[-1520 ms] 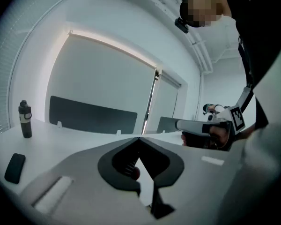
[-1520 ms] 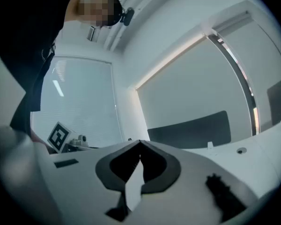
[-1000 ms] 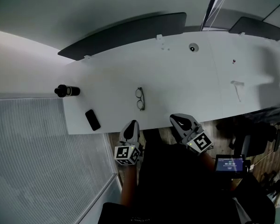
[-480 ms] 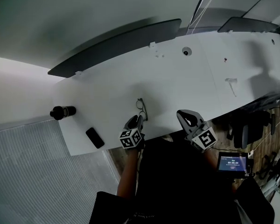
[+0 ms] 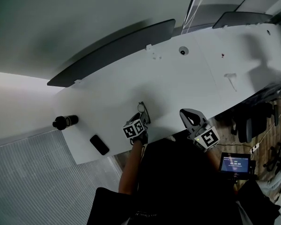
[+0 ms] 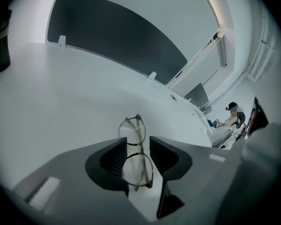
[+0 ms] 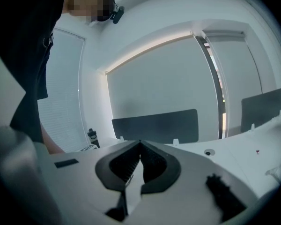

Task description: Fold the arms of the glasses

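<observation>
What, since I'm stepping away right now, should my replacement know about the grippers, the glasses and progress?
Left gripper: open, jaws have just been opening, astride the near lens of the glasses, pads not pressing.
Right gripper: shut, empty, at the table's near edge.
Glasses lie on the table.
Done: nothing gripped yet; arms' state unclear.
Left: grip the frame, fold both arms.

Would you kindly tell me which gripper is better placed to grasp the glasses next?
Left. The left gripper has just been opening its jaws, which straddle the glasses on the table without pressing them. The right gripper is shut, empty, and off to the side at the table's edge.
</observation>
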